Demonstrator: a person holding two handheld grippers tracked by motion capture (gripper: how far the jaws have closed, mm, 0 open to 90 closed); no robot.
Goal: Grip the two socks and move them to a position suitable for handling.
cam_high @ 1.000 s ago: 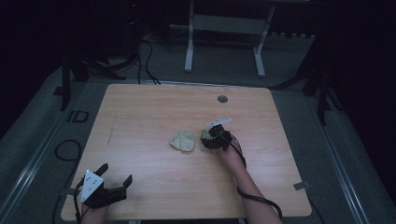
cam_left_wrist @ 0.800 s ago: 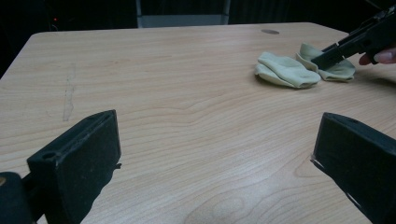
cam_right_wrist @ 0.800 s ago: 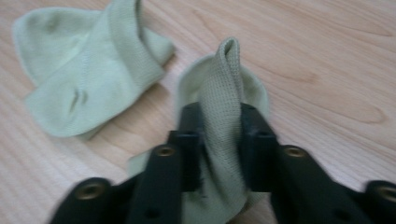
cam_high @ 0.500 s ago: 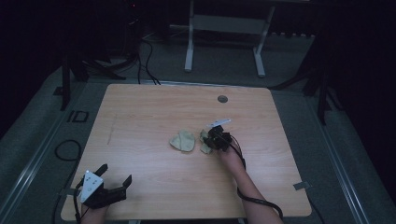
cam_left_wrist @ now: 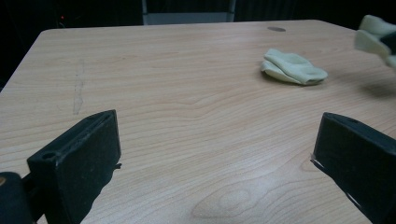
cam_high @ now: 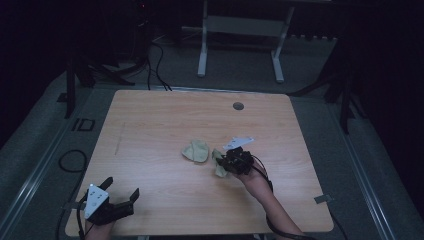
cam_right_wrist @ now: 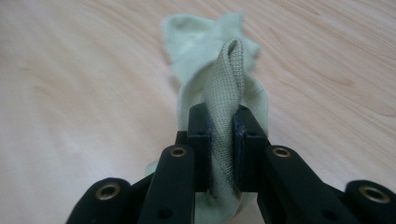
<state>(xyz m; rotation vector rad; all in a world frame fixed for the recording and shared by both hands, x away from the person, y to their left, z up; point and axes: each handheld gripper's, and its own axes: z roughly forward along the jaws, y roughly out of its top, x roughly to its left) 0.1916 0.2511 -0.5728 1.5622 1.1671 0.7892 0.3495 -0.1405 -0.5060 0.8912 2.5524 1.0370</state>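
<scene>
Right gripper (cam_high: 226, 164) sits just right of tabletop (cam_high: 150, 130) centre in the high view, its jaws clamped on a pale green sock (cam_right_wrist: 223, 121); the jaws have just been closing, with the sock's knit fabric pinched between them. In the right gripper view the sock stands up in a fold above the pads, and its free end trails off toward 12 o'clock over the wood. In the high view the held sock (cam_high: 218, 163) hangs at the gripper's 9 o'clock side. A second sock (cam_high: 196, 150), same colour, lies crumpled flat on the tabletop just beside the first, at its 10 o'clock; whether the two touch cannot be told. In the left gripper view that second sock (cam_left_wrist: 292, 67) lies at about 1 o'clock from the jaws, with the held sock (cam_left_wrist: 373, 38) raised at the upper right edge. Left gripper (cam_high: 122, 197) rests at the near left corner of the tabletop, at 8 o'clock from centre, jaws wide apart and nothing between them. A small round grommet (cam_high: 238, 106) is set in the far edge at 12 o'clock.
</scene>
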